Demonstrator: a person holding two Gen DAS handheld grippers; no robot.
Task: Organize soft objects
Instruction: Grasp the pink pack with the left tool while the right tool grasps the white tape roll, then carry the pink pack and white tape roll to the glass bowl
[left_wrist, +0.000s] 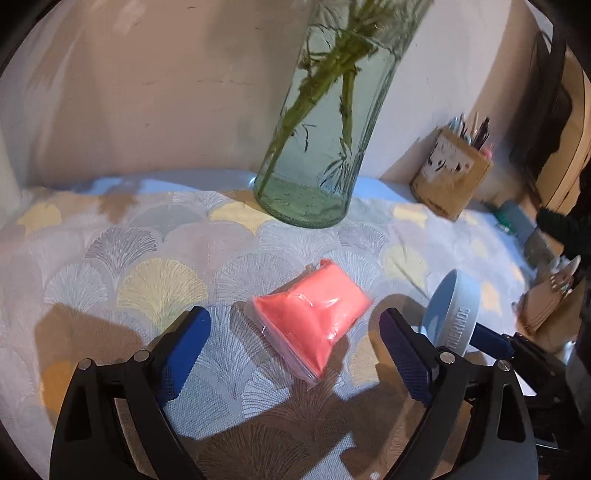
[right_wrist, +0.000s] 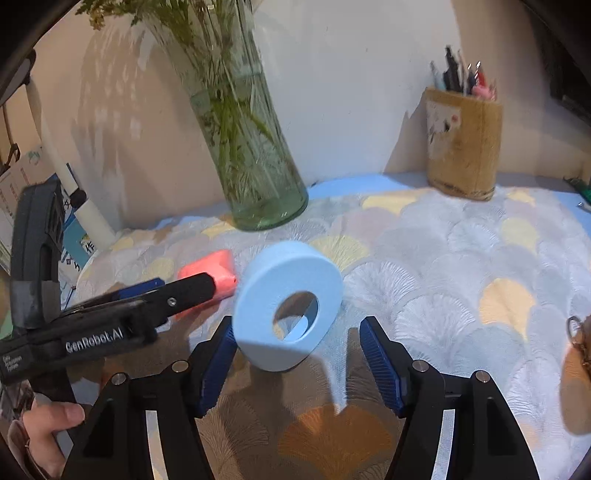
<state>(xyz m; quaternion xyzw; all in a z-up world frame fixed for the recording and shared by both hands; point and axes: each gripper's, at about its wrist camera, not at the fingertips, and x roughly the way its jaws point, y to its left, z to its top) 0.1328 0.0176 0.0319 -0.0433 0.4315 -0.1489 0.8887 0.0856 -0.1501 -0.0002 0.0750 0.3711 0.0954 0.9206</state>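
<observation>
The left gripper stands wide open just above the worktop, which is covered by a pale cloth patterned with grey, yellow and pink fan shapes. Between its two blue-padded fingers, slightly beyond the tips, lies a soft salmon-pink block sealed in a clear plastic bag; the pads do not touch it. The bag rests flat on the cloth, tilted diagonally, with its far end pointing to the right.

The right gripper is also open. A light blue foam ring with a round hole through its middle stands tilted on its edge between and just beyond the blue fingers. The left pad lies close against the ring's lower left side, but contact cannot be made out; the right pad stands clearly apart from it. In the left wrist view the same ring appears just right of the pink bag, edge-on.

From the right wrist view the left gripper reaches in from the left, its tip over the pink bag, with a person's hand on its handle at the near left.

At the far side stand a tall green-tinted glass vase holding green stems and, to the right, a tan pen holder filled with pens, both near the wall.
</observation>
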